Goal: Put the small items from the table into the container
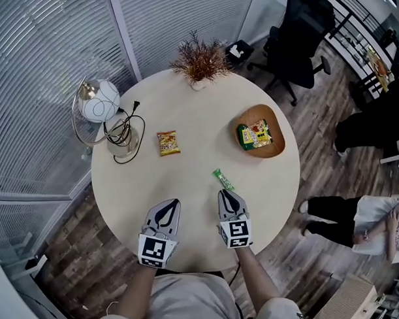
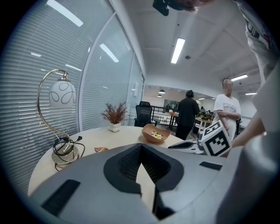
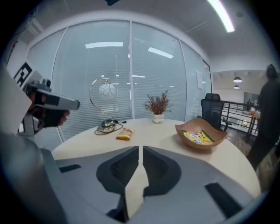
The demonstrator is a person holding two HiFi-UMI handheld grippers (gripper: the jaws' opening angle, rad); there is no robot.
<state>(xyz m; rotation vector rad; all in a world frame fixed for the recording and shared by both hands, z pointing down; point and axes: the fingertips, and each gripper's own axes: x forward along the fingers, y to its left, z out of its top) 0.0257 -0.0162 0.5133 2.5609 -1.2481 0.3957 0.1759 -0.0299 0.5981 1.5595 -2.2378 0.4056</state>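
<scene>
Two small items lie outside the container on the round table (image 1: 191, 107). A green packet (image 1: 223, 179) lies near the front edge, just ahead of the tip of the right gripper (image 1: 226, 193) — whether the tip touches it I cannot tell from above, and the right gripper view does not show the packet at all. A yellow snack packet (image 1: 168, 142) lies flat toward the middle of the table, on its left half, near the base of the lamp (image 1: 99, 102) and well apart from both grippers. The container is a wooden bowl (image 1: 262, 113) on the right half of the table; inside it there are some yellow and green packets (image 1: 255, 135). The right gripper has its two jaws pressed together, with only a thin slit between them, and nothing is held in them. The left gripper (image 1: 170, 204) is beside it, over the near edge of the table; its jaws also meet at the tip and pinch nothing. Both grippers point away from the person, toward the far side, where a small pot with a dry reddish plant (image 1: 199, 59) stands at the edge. A black cable (image 1: 123, 129) lies coiled at the lamp base. Beyond the table, on the right, a black office chair (image 1: 300, 34) stands on the wooden floor — some people are there too.
</scene>
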